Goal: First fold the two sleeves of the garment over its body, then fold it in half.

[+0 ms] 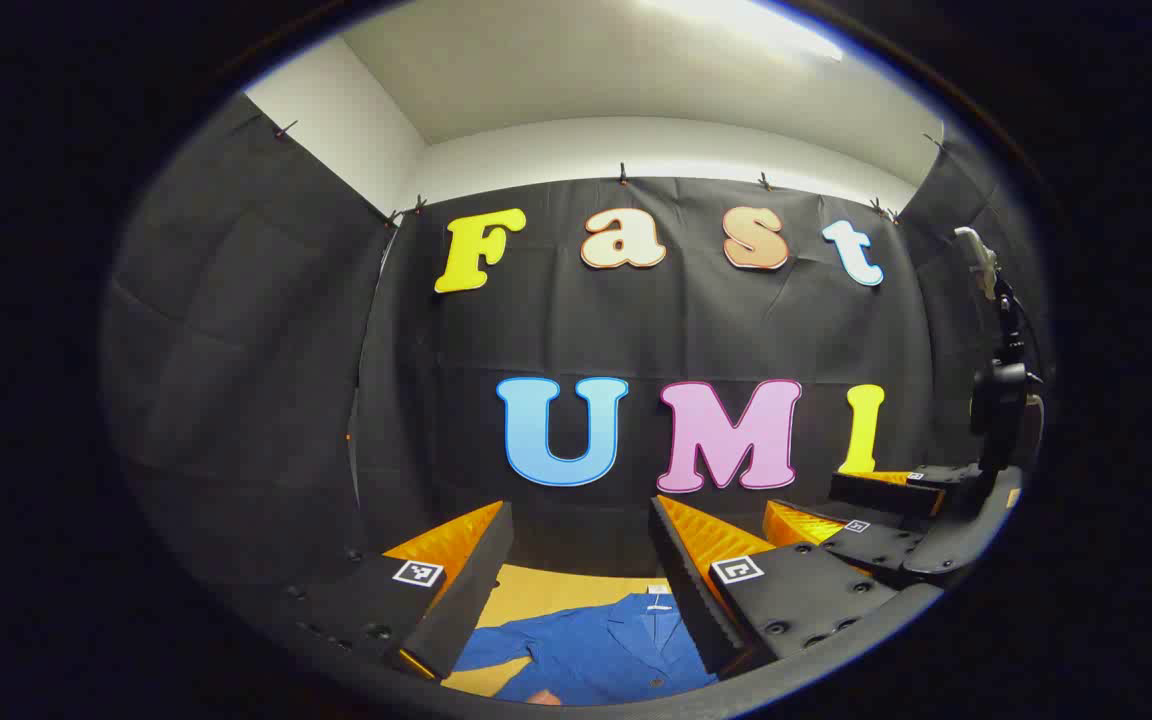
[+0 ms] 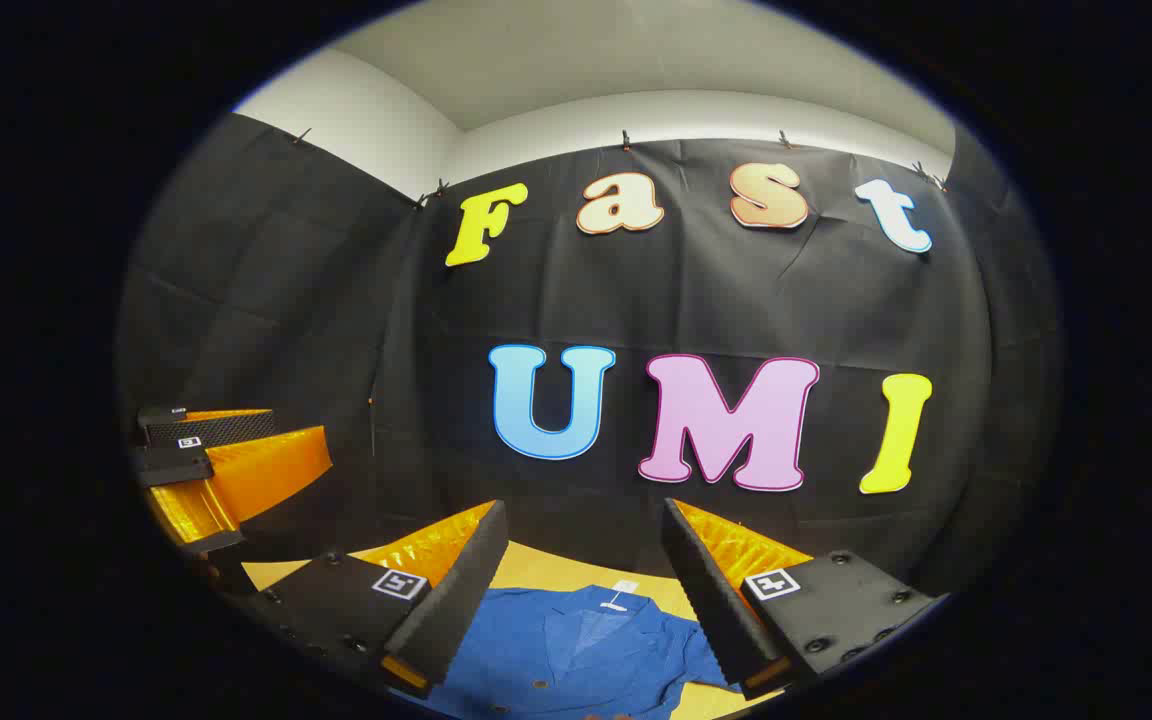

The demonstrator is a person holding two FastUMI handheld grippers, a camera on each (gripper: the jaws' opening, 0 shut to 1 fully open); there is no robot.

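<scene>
Left gripper view: both tongs [image 1: 581, 555] [image 2: 586, 560] wide above blue garment [image 1: 596, 650], table [image 1: 536, 590].

It was a recording booth: black cloth [image 1: 266, 330] was clipped to white walls [image 1: 346, 120], with a phone mount [image 1: 996, 330] at three o'clock.

The garment [image 1: 596, 650] is a plain, solid blue, with a small white tag [image 2: 622, 592] at its collar; the table [image 1: 536, 590] beneath it is a flat yellowish tan. The booth's wall [image 2: 696, 290] is black cloth; the wall above [image 1: 656, 150] is white.
</scene>
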